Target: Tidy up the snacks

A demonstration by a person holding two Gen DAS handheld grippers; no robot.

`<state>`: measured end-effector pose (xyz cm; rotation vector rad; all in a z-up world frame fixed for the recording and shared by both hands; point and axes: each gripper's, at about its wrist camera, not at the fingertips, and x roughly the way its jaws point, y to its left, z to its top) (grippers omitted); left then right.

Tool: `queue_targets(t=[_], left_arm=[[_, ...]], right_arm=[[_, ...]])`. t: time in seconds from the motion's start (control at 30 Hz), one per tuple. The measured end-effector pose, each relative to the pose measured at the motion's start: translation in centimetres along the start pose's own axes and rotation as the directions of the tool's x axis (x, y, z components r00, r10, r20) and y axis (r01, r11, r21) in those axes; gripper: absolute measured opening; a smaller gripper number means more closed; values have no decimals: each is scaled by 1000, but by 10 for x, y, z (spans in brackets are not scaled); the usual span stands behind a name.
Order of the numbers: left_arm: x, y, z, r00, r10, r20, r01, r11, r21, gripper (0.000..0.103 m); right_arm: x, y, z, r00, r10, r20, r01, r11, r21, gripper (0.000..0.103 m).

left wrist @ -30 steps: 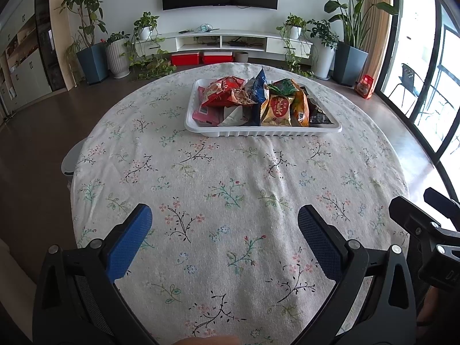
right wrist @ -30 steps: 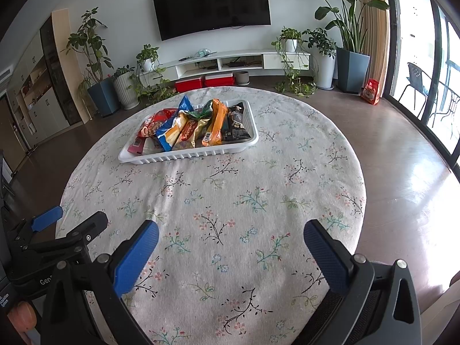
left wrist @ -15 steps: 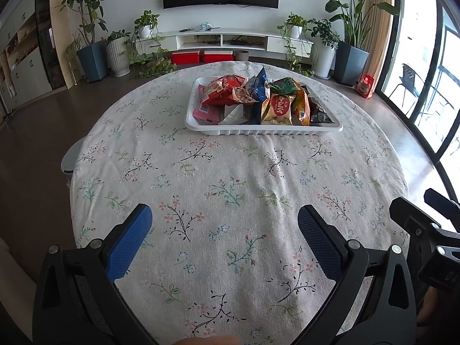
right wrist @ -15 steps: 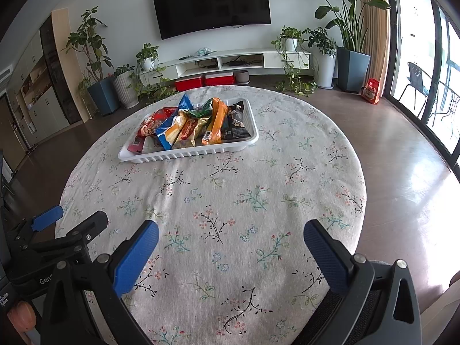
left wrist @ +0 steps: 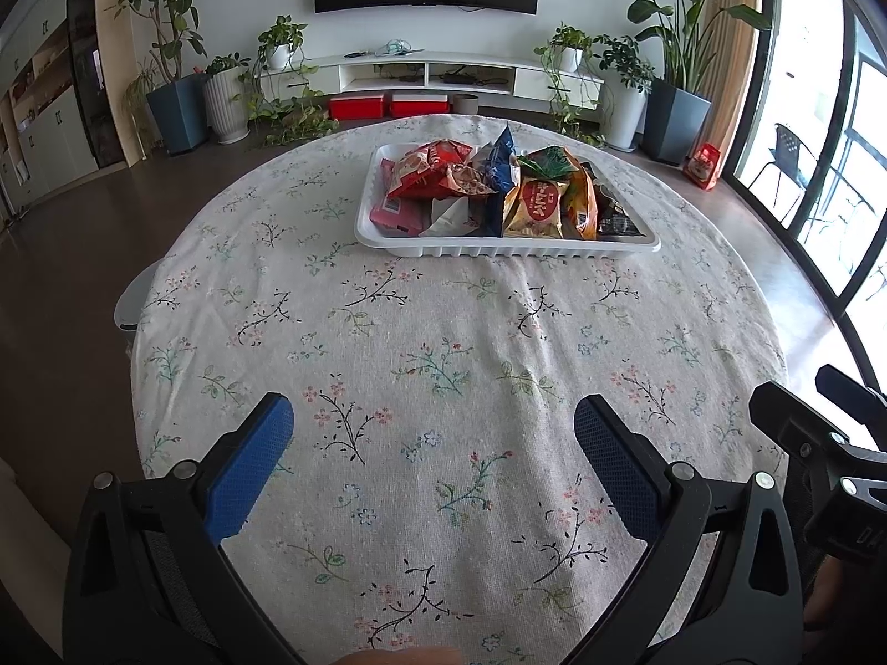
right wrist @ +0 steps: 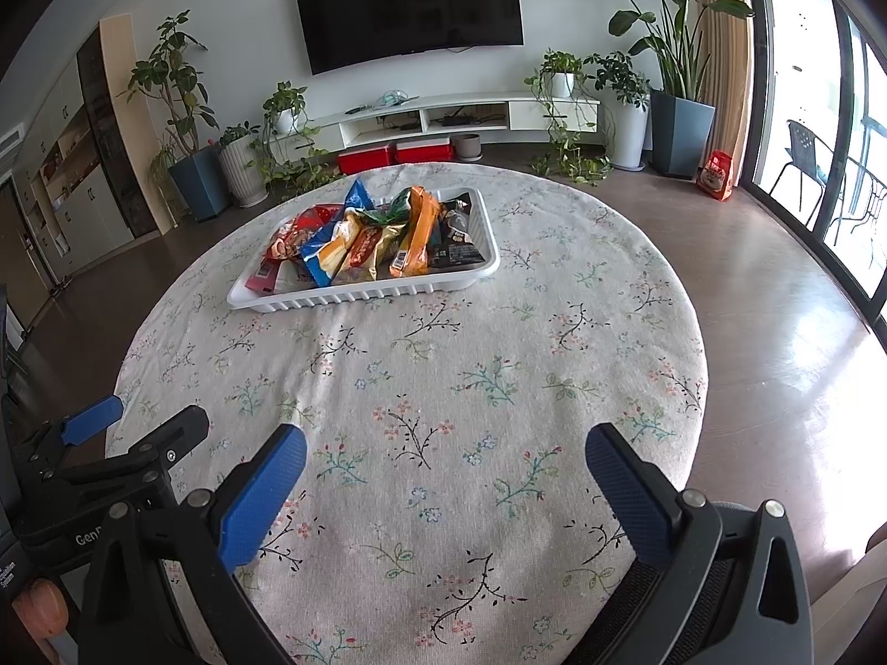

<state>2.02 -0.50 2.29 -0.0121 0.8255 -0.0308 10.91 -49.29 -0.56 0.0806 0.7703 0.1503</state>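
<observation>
The snack packets (left wrist: 493, 194) are lying heaped in the white tray (left wrist: 499, 248) on the tabletop (left wrist: 443, 366). Well short of the tray, the left tool (left wrist: 432, 463) and right tool (right wrist: 446, 490) are hovering, spread wide and gripping nothing. This is fitting either sorted-and-done or awaiting tidying.

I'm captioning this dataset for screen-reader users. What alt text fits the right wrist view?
A white tray piled with snack packets sits at the far side of a round table with a floral tablecloth. The open right gripper hovers empty near the table's front edge, the left gripper beside it.
</observation>
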Motion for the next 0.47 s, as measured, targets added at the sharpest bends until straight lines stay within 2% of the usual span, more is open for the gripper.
queue_targets(t=[0.23,0.37,0.47], left_arm=[[1,1,-1,1000,-13,-1,13,1000,-10,103],[-1,0,-1,1000,20,23,-20,1000,16,103],[0,2,0,1000,8,18,-8,1000,6,103]], right_arm=[[1,0,-3,1000,0,-4,0,1000,0,103],[0,0,-6,1000,0,-4,0,1000,1,103],[0,0,-7,1000,1,-7,-1,1000,4,103]])
